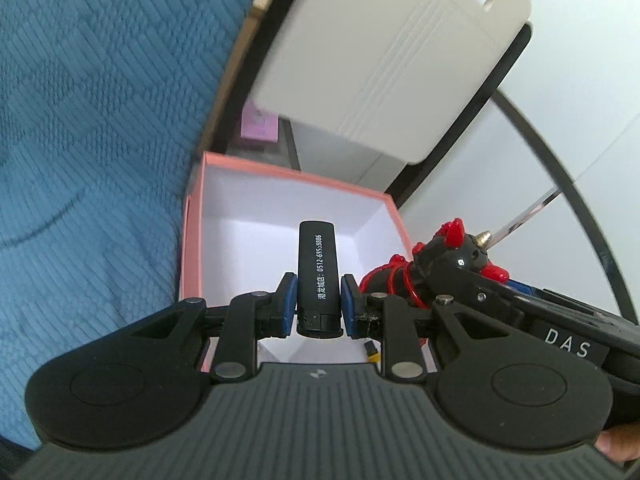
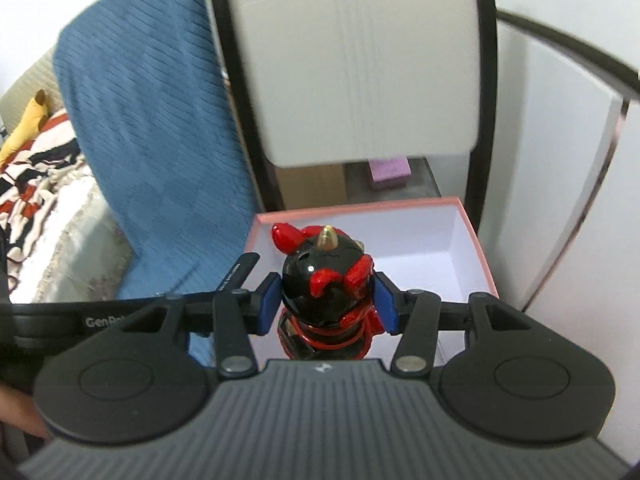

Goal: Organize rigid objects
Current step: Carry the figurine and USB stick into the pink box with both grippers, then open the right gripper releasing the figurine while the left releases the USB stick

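Note:
My left gripper (image 1: pixel 319 294) is shut on a black lighter (image 1: pixel 318 276) with white print, held upright over a pink box (image 1: pixel 280 178) with a white inside. My right gripper (image 2: pixel 327 298) is shut on a black and red figurine (image 2: pixel 326 280) with a gold horn, held over the same pink box (image 2: pixel 476 248). In the left wrist view the figurine (image 1: pixel 440 256) and the right gripper's body show at the right, beside the box. In the right wrist view the lighter's tip (image 2: pixel 240 270) pokes up at the left. A small yellow and black item (image 1: pixel 372 350) lies on the box floor.
A blue quilted cover (image 1: pixel 92 140) lies to the left of the box. A cream cabinet (image 1: pixel 380 52) with black edging stands behind it, with a small purple block (image 1: pixel 259 124) on the floor. White panels stand at the right. A striped blanket (image 2: pixel 36 168) lies far left.

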The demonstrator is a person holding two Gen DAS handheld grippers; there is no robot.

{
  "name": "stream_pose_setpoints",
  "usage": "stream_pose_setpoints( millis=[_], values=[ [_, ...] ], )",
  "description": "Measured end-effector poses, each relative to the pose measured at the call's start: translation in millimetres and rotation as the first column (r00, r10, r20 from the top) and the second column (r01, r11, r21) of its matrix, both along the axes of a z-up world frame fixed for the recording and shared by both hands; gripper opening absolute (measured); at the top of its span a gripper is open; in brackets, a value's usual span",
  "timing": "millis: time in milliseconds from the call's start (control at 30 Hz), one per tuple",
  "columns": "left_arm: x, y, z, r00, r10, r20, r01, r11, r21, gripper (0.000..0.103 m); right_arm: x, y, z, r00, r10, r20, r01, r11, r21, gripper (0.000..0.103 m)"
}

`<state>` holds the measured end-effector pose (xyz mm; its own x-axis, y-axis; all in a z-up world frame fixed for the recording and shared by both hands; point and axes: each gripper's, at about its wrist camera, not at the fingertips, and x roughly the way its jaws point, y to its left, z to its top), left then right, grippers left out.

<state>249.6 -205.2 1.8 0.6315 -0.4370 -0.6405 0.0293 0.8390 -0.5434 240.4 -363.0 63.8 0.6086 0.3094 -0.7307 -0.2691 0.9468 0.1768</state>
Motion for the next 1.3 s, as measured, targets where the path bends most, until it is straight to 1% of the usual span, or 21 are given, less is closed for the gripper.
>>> stream_pose_setpoints(
  millis=[167, 400, 567, 633, 800, 1000, 1200, 1300],
  values=[
    [17, -14, -29, 0.998, -0.001, -0.061, 0.002, 1.0, 0.017, 0.027, 15, -11, -32, 0.998, -0.005, -0.056, 0.004, 1.0, -0.022, 0.052],
    [43, -34, -68, 0.99, -0.026, -0.141, 0.033, 0.998, 0.045, 0.027, 30, -21, -82, 0.989, -0.009, -0.146, 0.003, 0.999, -0.043, 0.052],
    [60, -47, -92, 0.981, -0.045, -0.189, 0.055, 0.997, 0.052, 0.027, 37, -25, -108, 0.981, -0.016, -0.193, 0.005, 0.998, -0.059, 0.051],
    [64, -52, -98, 0.978, -0.053, -0.2, 0.066, 0.996, 0.058, 0.027, 39, -27, -116, 0.98, -0.021, -0.198, 0.009, 0.998, -0.06, 0.045],
    [72, -61, -110, 0.971, -0.07, -0.229, 0.088, 0.994, 0.068, 0.027, 43, -28, -126, 0.982, -0.013, -0.19, -0.004, 0.996, -0.089, 0.045],
    [73, -66, -118, 0.965, -0.081, -0.249, 0.102, 0.992, 0.072, 0.028, 47, -31, -135, 0.977, -0.029, -0.213, 0.013, 0.997, -0.075, 0.045],
    [69, -65, -112, 0.965, -0.078, -0.252, 0.102, 0.991, 0.083, 0.029, 43, -38, -125, 0.98, -0.043, -0.194, 0.033, 0.998, -0.054, 0.045],
    [62, -61, -101, 0.969, -0.074, -0.235, 0.096, 0.992, 0.086, 0.034, 42, -41, -113, 0.983, -0.053, -0.174, 0.047, 0.998, -0.04, 0.045]
  ],
)
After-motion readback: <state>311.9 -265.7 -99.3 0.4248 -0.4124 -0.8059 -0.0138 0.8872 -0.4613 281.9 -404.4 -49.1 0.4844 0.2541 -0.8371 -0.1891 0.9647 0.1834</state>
